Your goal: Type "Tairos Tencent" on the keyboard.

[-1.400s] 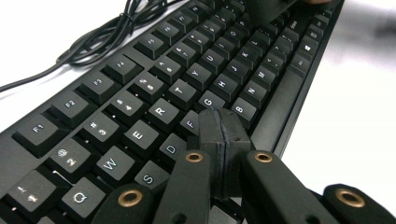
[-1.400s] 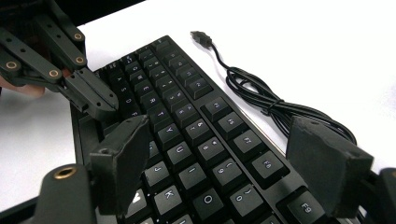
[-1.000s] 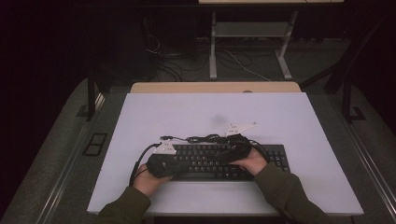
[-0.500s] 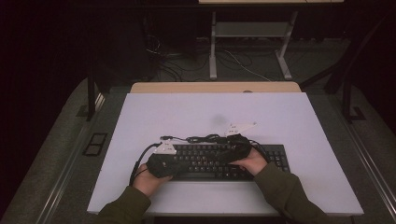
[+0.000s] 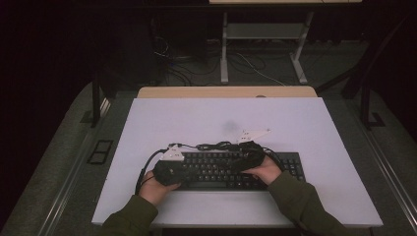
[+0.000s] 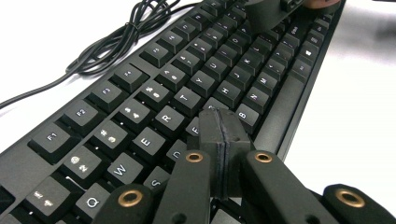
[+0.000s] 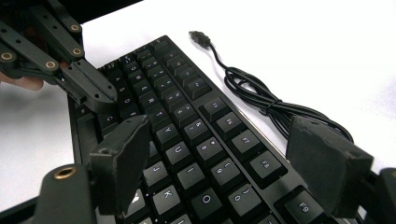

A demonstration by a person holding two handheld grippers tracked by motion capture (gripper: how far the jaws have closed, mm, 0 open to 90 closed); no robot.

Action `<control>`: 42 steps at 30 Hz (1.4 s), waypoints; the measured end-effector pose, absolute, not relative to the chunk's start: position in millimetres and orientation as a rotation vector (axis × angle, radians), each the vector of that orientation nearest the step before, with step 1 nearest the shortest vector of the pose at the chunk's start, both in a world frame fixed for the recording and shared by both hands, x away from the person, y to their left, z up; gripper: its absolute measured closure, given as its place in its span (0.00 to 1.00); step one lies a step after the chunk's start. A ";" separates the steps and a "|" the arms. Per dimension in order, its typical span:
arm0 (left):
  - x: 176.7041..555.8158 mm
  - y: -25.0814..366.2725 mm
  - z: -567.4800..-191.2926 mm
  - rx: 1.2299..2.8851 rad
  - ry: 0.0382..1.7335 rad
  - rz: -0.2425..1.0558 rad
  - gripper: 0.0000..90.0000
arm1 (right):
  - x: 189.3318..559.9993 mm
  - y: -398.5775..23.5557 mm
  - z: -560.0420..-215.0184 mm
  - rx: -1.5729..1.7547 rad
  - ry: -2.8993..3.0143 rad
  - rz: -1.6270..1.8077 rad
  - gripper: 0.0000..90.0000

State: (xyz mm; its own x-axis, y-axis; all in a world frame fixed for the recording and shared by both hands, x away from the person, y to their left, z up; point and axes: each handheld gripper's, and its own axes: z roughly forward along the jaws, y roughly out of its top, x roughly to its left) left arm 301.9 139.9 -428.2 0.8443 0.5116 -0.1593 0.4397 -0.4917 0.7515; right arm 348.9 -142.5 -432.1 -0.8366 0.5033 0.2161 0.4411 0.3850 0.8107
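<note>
A black keyboard lies near the front of the white table, and both hands hold their grippers over it. My left gripper is shut with nothing between its pads, its tip just above the keys near F and G. The right gripper hovers over the keys from the other end, its jaws wide open and nothing between them. In the right gripper view the left gripper points at the keyboard's left-hand keys. In the high view the left gripper and the right gripper face each other.
The keyboard's black cable lies bundled on the table behind it, its USB plug loose. Bare white table surrounds the keyboard. A second desk's legs stand on the floor beyond the far edge.
</note>
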 end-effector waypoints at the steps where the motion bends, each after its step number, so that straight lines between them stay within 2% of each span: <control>1: 302.3 140.0 -428.0 2.160 0.689 0.109 0.99 | 348.9 -142.5 -432.0 0.874 2.559 1.465 0.23; 26: 321.1 147.4 -426.4 2.129 0.730 0.187 0.99 | 349.0 -142.4 -432.0 0.878 2.551 1.467 0.23; 42: 327.9 146.1 -434.1 2.152 0.746 0.182 0.99 | 349.0 -142.4 -432.6 0.882 2.552 1.463 0.23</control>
State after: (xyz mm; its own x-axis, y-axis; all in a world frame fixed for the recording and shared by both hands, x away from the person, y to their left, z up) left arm 327.9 146.1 -434.1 0.8128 0.5695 -0.1225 0.4488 -0.4781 0.7550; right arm 349.0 -142.4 -432.6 -0.8329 0.5100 0.2147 0.4430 0.3820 0.8111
